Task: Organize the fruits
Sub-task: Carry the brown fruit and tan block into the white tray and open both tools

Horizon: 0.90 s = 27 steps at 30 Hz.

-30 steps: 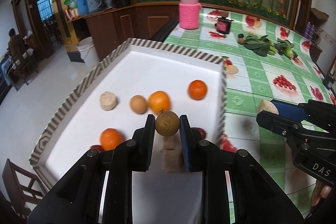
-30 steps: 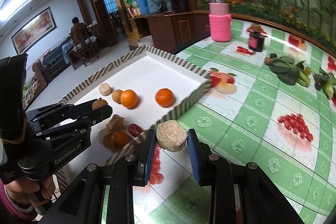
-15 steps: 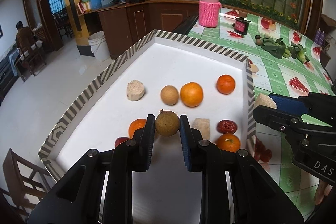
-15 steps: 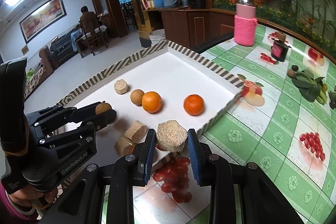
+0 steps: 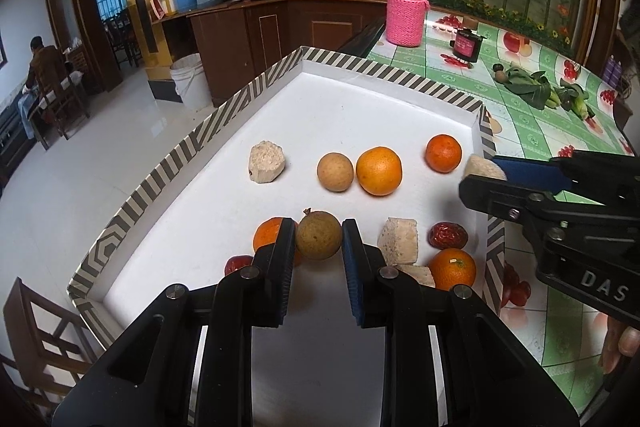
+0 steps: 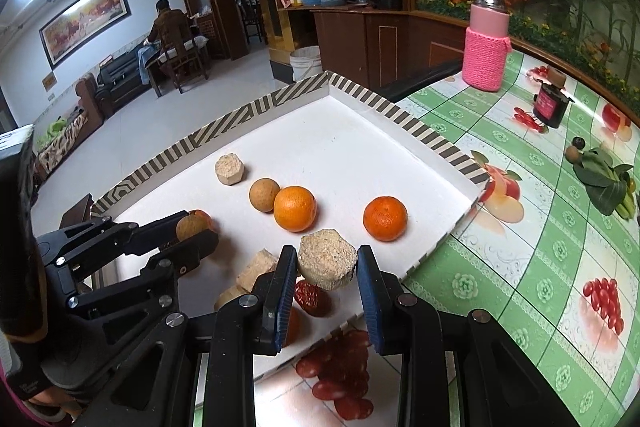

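My left gripper (image 5: pixel 318 237) is shut on a round brown fruit (image 5: pixel 319 235) and holds it above the near part of the white striped-rim tray (image 5: pixel 192 143). My right gripper (image 6: pixel 327 261) is shut on a beige hexagonal block (image 6: pixel 328 259) over the tray's near right edge (image 6: pixel 456 159). In the tray lie oranges (image 5: pixel 379 171) (image 5: pixel 443 153), a tan round fruit (image 5: pixel 335 171), a hexagonal block (image 5: pixel 266 161), beige cubes (image 5: pixel 399 241) and red dates (image 5: pixel 448 235). The left gripper shows in the right wrist view (image 6: pixel 196 231), and the right gripper in the left wrist view (image 5: pixel 486 173).
The green fruit-print tablecloth (image 6: pixel 540 247) lies right of the tray. A pink knit-covered bottle (image 5: pixel 406 15), a small dark jar (image 5: pixel 466 45) and leafy greens (image 5: pixel 532 89) stand at the far side. The tray's left side overhangs the floor.
Both grippers have pulled back and risen, so more of the tray shows. The right gripper with its block has moved left, from over the tablecloth to the tray's edge.
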{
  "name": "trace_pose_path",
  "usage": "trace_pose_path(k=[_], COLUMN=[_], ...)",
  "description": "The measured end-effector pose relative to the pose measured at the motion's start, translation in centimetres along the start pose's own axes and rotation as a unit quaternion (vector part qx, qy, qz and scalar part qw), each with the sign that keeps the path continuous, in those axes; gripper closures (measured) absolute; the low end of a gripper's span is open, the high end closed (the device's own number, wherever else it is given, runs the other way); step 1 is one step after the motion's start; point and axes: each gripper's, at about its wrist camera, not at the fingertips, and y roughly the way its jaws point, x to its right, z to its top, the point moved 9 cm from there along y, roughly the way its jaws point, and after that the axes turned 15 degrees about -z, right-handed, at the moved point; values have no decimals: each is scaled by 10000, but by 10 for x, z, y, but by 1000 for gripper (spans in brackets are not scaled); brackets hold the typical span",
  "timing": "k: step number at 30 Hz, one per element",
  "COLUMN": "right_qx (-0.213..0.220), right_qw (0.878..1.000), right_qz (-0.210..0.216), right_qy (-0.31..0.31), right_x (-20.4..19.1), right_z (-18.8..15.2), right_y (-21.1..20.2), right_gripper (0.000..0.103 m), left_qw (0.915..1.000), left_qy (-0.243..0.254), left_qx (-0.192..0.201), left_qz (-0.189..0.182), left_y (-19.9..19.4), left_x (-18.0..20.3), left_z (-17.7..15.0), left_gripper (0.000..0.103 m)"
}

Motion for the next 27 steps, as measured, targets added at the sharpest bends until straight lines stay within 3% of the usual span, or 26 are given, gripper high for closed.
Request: trace_pose_path(k=[22,25,27], right_qx=[-328,-285,-213], right_qw=[9994,9995,9997], right_qz=[87,70,81], right_qy=[-84,-78,-17], right_x=[-6,-5,-2], right_z=[2,1,4], right_y=[44,39,34], right_gripper=[73,72,72], left_qw=[10000,10000,10000], left_qy=[37,8,-5], left_qx=[37,21,32], left_qz=[74,49,48], left_y=[0,0,-1], left_x=[3,3,4], left_z=[-2,-1,-1], left_gripper=[80,77,69])
